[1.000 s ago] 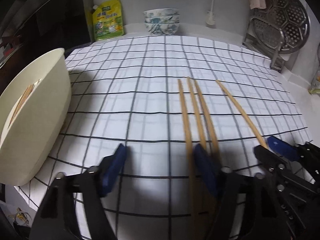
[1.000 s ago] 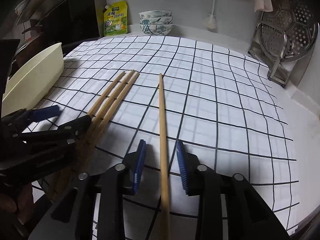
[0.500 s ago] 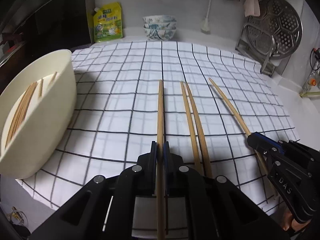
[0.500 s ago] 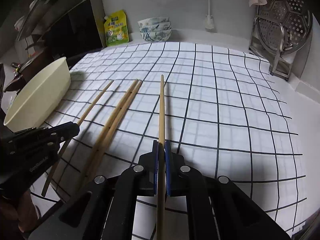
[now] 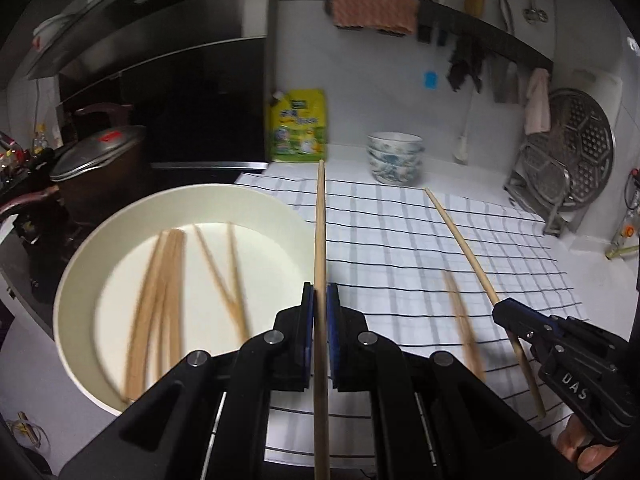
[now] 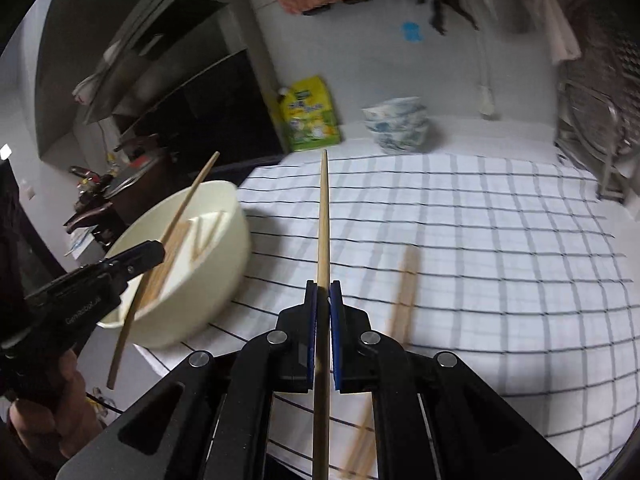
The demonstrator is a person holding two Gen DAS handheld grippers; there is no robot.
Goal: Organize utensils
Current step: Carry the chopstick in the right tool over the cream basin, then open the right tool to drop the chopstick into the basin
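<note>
Wooden chopstick clamped in raised left gripper.

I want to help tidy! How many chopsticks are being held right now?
2. The left tool clamps one chopstick near the cream bowl; the right tool clamps another chopstick above the checked cloth.

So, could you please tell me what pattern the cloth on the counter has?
White cloth with a dark grid of checks, clearest in the right wrist view.
</note>
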